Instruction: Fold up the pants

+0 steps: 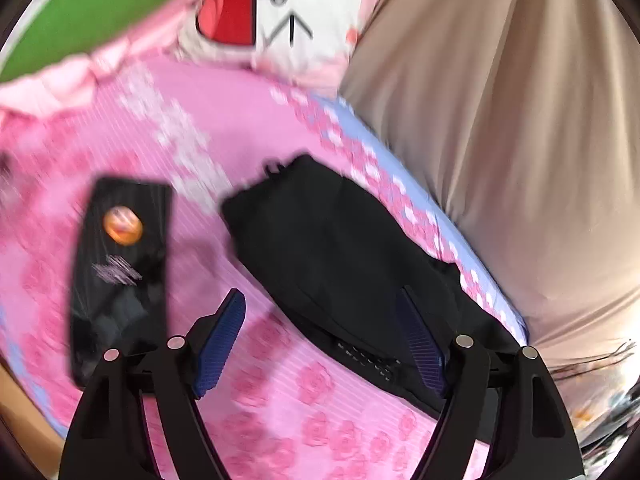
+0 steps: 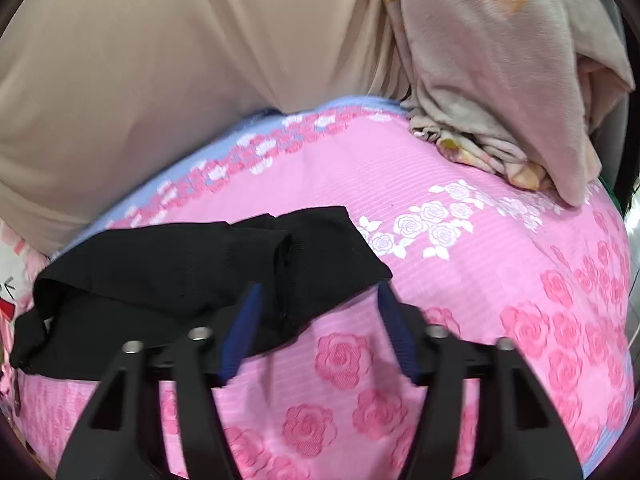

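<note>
the left gripper hangs with its blue pads spread wide and nothing between them, just above the near edge of the black pants. the right gripper is likewise spread and empty, its left pad over the pants. the pants lie bunched and folded on the pink rose-print bed cover. a black phone lies left of them, apart. beige cloth, a plush toy and a crumpled floral blanket crowd the far edge.
</note>
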The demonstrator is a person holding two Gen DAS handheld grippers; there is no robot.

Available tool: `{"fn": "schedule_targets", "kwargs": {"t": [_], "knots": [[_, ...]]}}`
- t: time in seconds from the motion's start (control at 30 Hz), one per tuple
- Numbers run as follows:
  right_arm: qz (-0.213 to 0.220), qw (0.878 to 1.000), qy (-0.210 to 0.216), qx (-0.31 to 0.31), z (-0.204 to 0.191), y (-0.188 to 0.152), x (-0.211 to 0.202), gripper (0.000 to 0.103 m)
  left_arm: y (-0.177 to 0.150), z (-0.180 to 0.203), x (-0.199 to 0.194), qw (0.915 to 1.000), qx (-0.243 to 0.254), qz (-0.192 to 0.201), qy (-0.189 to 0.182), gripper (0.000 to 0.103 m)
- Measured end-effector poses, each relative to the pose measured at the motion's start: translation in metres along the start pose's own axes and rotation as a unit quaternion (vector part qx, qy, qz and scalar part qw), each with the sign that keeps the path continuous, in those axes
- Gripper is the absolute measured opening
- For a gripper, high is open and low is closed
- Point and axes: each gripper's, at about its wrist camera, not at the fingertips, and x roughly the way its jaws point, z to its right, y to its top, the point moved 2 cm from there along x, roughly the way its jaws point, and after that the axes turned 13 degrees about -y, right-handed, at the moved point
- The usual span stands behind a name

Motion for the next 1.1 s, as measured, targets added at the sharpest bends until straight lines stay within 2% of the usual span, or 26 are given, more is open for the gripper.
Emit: {"fn": "schedule_targets", "kwargs": {"t": [0.1, 0.17, 0.2, 0.23, 0.27, 0.3, 0.33, 0.4, 0.43, 0.6, 0.63, 0.67, 0.7, 0.73, 0.87, 0.9, 0.93, 1.0, 1.1], "knots": [[-0.011, 0.999, 0.031, 0.028, -0.001, -0.010, -0.007, 0.074, -0.003, -0.006, 0.035, 0.9989, -0.038, -0.029, 0.001, 0.075], [-0.020, 0.997, 0.059, 0.039, -0.006, -0.016, -0.011, 0.074, 0.002, -0.014, 0.053, 0.9968, -0.065, -0.045, -0.010, 0.075], [-0.024, 0.996, 0.072, 0.043, -0.008, -0.018, -0.013, 0.074, 0.006, -0.017, 0.060, 0.9958, -0.075, -0.048, -0.019, 0.070], [-0.029, 0.995, 0.087, 0.048, -0.012, -0.020, -0.014, 0.075, 0.010, -0.017, 0.065, 0.9956, -0.075, -0.050, -0.024, 0.051], [-0.037, 0.993, 0.102, 0.053, -0.016, -0.021, -0.014, 0.075, 0.016, -0.014, 0.069, 0.9957, -0.069, -0.057, -0.024, 0.036], [-0.046, 0.990, 0.115, 0.059, -0.019, -0.022, -0.013, 0.075, 0.022, -0.014, 0.069, 0.9961, -0.064, -0.058, -0.017, 0.013], [-0.053, 0.989, 0.125, 0.064, -0.021, -0.023, -0.011, 0.075, 0.028, -0.012, 0.068, 0.9966, -0.060, -0.055, -0.013, 0.003], [-0.065, 0.984, 0.144, 0.077, -0.024, -0.020, -0.004, 0.076, 0.038, -0.011, 0.062, 0.9969, -0.055, -0.052, -0.021, 0.003], [-0.075, 0.982, 0.153, 0.086, -0.026, -0.017, 0.004, 0.079, 0.041, -0.011, 0.061, 0.9972, -0.053, -0.049, -0.019, 0.003], [-0.123, 0.965, 0.173, 0.151, -0.029, -0.002, 0.058, 0.081, 0.048, -0.013, 0.053, 0.9984, -0.024, -0.047, 0.021, 0.003], [-0.125, 0.965, 0.172, 0.153, -0.030, 0.002, 0.065, 0.072, 0.049, -0.015, 0.053, 0.9982, -0.026, -0.048, 0.022, 0.003], [-0.123, 0.967, 0.167, 0.145, -0.034, 0.008, 0.071, 0.056, 0.051, -0.016, 0.054, 0.9982, -0.025, -0.050, 0.020, 0.003], [-0.124, 0.970, 0.163, 0.133, -0.039, 0.014, 0.073, 0.018, 0.052, -0.016, 0.054, 0.9982, -0.021, -0.049, 0.027, 0.003], [-0.113, 0.972, 0.164, 0.126, -0.043, 0.027, 0.069, 0.009, 0.055, -0.015, 0.055, 0.9982, -0.017, -0.048, 0.032, 0.003], [-0.008, 0.983, 0.155, 0.099, -0.037, 0.077, 0.011, 0.006, 0.063, -0.008, 0.046, 0.9982, 0.003, -0.039, 0.046, 0.003], [0.008, 0.987, 0.139, 0.086, -0.029, 0.087, 0.002, 0.006, 0.064, -0.008, 0.045, 0.9978, 0.009, -0.038, 0.054, 0.003], [0.006, 0.990, 0.118, 0.077, -0.022, 0.088, 0.005, 0.006, 0.063, -0.010, 0.047, 0.9970, 0.017, -0.043, 0.063, 0.003], [-0.054, 0.995, 0.067, 0.051, -0.003, 0.074, 0.042, 0.007, 0.057, -0.018, 0.055, 0.9948, 0.023, -0.055, 0.083, 0.003], [-0.125, 0.991, 0.026, 0.030, 0.009, 0.036, 0.085, 0.009, 0.046, -0.030, 0.069, 0.9907, 0.037, -0.066, 0.113, 0.003]]}}
